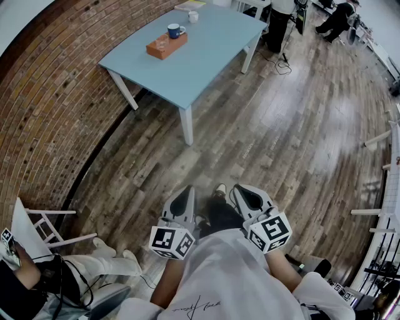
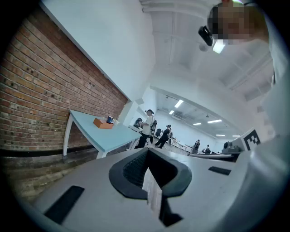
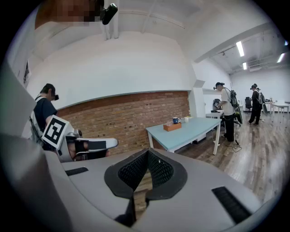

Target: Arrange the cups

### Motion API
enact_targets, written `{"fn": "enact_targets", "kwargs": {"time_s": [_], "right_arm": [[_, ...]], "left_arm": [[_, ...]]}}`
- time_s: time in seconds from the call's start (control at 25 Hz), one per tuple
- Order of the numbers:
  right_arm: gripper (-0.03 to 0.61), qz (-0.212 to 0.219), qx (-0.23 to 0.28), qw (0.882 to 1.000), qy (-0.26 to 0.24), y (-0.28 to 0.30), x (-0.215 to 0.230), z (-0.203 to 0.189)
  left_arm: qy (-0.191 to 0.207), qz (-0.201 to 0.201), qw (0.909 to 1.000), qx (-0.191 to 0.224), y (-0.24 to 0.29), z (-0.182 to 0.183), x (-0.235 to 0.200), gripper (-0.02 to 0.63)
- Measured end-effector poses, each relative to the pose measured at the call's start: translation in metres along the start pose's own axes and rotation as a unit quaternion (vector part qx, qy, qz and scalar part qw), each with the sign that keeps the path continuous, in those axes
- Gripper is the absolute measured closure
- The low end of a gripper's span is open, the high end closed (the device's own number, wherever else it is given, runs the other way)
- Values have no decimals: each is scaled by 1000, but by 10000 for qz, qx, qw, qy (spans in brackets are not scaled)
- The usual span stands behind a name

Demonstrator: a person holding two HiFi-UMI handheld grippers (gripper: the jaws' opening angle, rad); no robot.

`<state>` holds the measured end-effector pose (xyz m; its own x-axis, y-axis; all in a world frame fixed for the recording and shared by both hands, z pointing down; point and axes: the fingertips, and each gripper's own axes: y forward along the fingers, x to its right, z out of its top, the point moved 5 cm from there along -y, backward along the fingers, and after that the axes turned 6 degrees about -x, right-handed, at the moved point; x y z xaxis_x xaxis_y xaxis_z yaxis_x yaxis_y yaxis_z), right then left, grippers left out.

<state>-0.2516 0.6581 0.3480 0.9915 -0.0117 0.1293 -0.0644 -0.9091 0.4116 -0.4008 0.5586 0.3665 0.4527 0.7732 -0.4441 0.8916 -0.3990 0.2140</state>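
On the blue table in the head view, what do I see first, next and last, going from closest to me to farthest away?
orange tray → blue cup → white cup

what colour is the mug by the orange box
The mug is dark blue, clearest in the head view.

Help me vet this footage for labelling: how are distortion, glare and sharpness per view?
Head view: strong fisheye curves the brick wall and blue table; pale glare on the wood floor. Left gripper view: black vignette corners, bright ceiling light. Right gripper view: strip light blown out, blue table sharp.
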Motion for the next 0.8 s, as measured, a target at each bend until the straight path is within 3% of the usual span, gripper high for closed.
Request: {"fn": "enact_targets", "kwargs": {"time_s": [0.36,0.8], "right_arm": [[558,161,169,9996,183,19,26,2],[558,-214,291,9985,417,51,97,28]], "left_arm": [[89,-147,9998,-137,44,7,-1,604],[310,-292,9987,-290,134,30,0,604]]}}
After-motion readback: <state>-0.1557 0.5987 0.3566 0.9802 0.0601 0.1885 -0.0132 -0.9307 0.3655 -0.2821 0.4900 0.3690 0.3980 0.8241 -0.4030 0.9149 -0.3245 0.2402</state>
